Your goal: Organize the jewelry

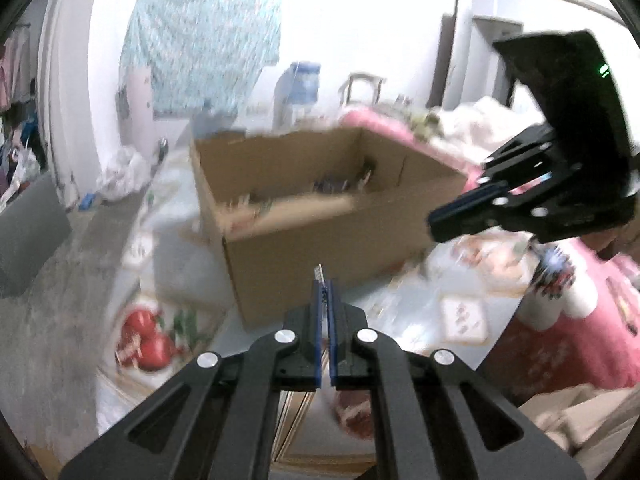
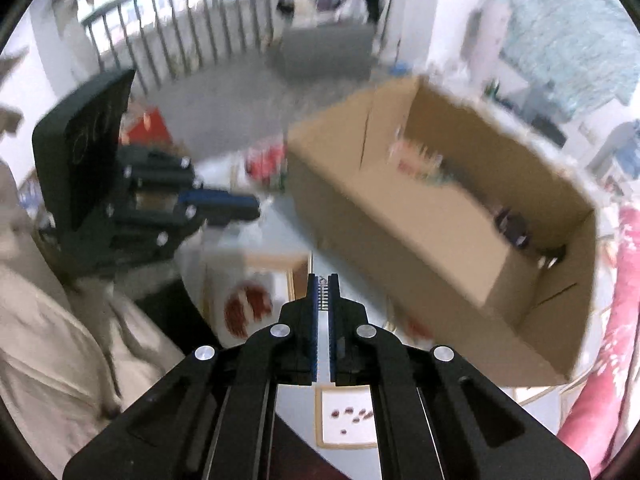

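Observation:
An open cardboard box (image 1: 320, 216) stands on the patterned tablecloth, with blurred jewelry pieces (image 1: 332, 186) along its inner far side; it also shows in the right wrist view (image 2: 460, 240). My left gripper (image 1: 325, 286) is shut on a thin silvery piece of jewelry (image 1: 320, 272) that sticks out past the tips, held just in front of the box. My right gripper (image 2: 324, 286) is shut on a small silver chain-like piece (image 2: 323, 294), left of the box. A dark beaded piece (image 1: 554, 270) hangs under the right gripper (image 1: 436, 220) in the left wrist view.
The tablecloth (image 1: 180, 264) carries fruit prints (image 1: 146, 338). A pink bedspread (image 1: 580, 320) lies to the right. A railing (image 2: 180, 20) and grey floor (image 2: 240, 92) lie beyond the table. The left gripper (image 2: 252, 204) shows at left in the right wrist view. Both views are motion-blurred.

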